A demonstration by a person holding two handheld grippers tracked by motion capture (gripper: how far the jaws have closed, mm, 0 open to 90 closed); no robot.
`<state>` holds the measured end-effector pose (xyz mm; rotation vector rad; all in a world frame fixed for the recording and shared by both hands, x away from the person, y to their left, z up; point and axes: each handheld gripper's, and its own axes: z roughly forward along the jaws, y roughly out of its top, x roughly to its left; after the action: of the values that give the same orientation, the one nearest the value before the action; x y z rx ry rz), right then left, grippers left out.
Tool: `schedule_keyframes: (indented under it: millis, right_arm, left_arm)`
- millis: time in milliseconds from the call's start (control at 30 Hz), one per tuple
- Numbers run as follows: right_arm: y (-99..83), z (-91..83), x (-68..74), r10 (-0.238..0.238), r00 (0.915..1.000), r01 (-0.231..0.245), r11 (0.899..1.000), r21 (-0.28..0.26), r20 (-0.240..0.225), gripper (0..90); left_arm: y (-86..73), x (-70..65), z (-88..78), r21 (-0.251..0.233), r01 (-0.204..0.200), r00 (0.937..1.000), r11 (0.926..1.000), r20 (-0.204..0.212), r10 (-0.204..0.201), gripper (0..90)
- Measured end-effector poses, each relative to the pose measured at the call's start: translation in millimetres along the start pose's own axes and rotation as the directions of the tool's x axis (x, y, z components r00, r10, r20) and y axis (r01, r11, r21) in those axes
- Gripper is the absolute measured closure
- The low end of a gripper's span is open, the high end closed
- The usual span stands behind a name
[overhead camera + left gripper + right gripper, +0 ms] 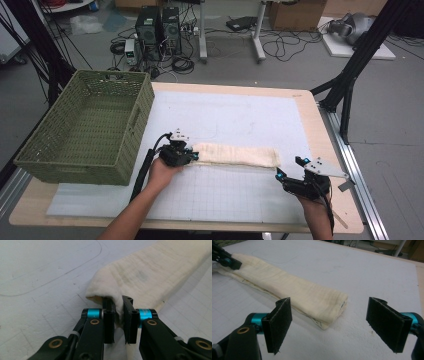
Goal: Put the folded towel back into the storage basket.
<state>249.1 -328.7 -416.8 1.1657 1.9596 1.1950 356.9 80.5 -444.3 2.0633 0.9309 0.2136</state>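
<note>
Nearest the person, the right gripper [289, 169] hovers just off the right end of the folded cloth [235, 154], its jaws spread wide with nothing between them; in the right gripper view the two black pads [280, 323] frame that end of the cloth [287, 296] from a little way back, which suggests the hand is lined up to take hold there but has not yet committed. A little farther in, the left gripper [192, 156] is clamped on the opposite, left end of the same cloth: the left gripper view shows a bunched fold of the cream fabric [150, 275] squeezed tight between the jaws, so this end is firmly pinched. Holding one end while the other hand readies itself likely serves to lift or fold the long strip evenly, without letting it sag or unroll. The cloth itself lies flat as a long, narrow band across the middle of the white gridded mat [240, 195], running left to right between the two grippers. Beyond the left hand [162, 172], at the table's left edge, a green woven basket [127, 150] stands open and upright, near enough to be a probable destination for the cloth. Farther off, computer towers [157, 27] and cables sit on the floor.
</note>
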Motion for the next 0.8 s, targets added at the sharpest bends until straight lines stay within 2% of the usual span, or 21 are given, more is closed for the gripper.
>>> schedule_keyframes:
  millis: [200, 333, 500, 567, 600, 633, 700, 733, 800]
  right_arm:
    - [1.4, -0.1, -0.9, 0.009, 0.9999, -0.009, 1.000, -0.014, 0.004, 19.2]
    - [0.3, 6.7, -3.3, 0.017, 0.9998, -0.017, 1.000, -0.002, -0.004, 17.0]
    - [3.4, 16.5, -9.3, 0.056, 0.9984, -0.056, 0.998, 0.006, -0.007, 16.5]
    - [4.8, 22.7, -12.4, 0.061, 0.9981, -0.061, 0.998, 0.023, -0.010, 16.2]
    - [5.7, 32.1, -15.5, 0.087, 0.9962, -0.086, 0.995, 0.052, -0.011, 16.2]
    - [5.7, 32.1, -15.5, 0.087, 0.9962, -0.086, 0.995, 0.052, -0.011, 16.2]
    - [6.8, 43.8, -17.0, 0.107, 0.9939, -0.105, 0.991, 0.084, -0.026, 16.2]
    - [8.0, 54.1, -17.2, 0.098, 0.9947, -0.094, 0.989, 0.111, -0.032, 16.3]
    - [8.5, 59.0, -16.9, 0.097, 0.9947, -0.092, 0.988, 0.124, -0.034, 16.7]
  left_arm:
    - [-0.6, -0.3, -4.5, -0.031, 0.005, 0.9998, 0.9995, 0.018, -0.004, 81.2]
    - [-0.9, -1.2, -10.1, -0.063, 0.002, 0.9993, 0.9980, 0.038, 0.000, 81.2]
    - [-1.0, -1.6, -17.0, -0.086, -0.002, 0.9987, 0.9963, 0.051, 0.006, 81.1]
    - [-0.7, -2.2, -18.7, -0.094, 0.001, 0.9984, 0.9955, 0.057, 0.005, 81.0]
    - [-0.5, -2.4, -19.6, -0.096, -0.003, 0.9982, 0.9954, 0.060, 0.008, 80.9]
    - [-0.3, -3.4, -20.1, -0.104, 0.002, 0.9982, 0.9945, 0.059, 0.005, 80.9]
    - [0.0, -3.6, -21.2, -0.105, -0.008, 0.9981, 0.9944, 0.060, 0.015, 80.8]
    - [-0.2, -4.1, -21.0, -0.114, -0.003, 0.9981, 0.9935, 0.061, 0.010, 80.8]
    - [-0.9, -4.2, -21.4, -0.115, 0.004, 0.9981, 0.9933, 0.061, 0.003, 80.8]
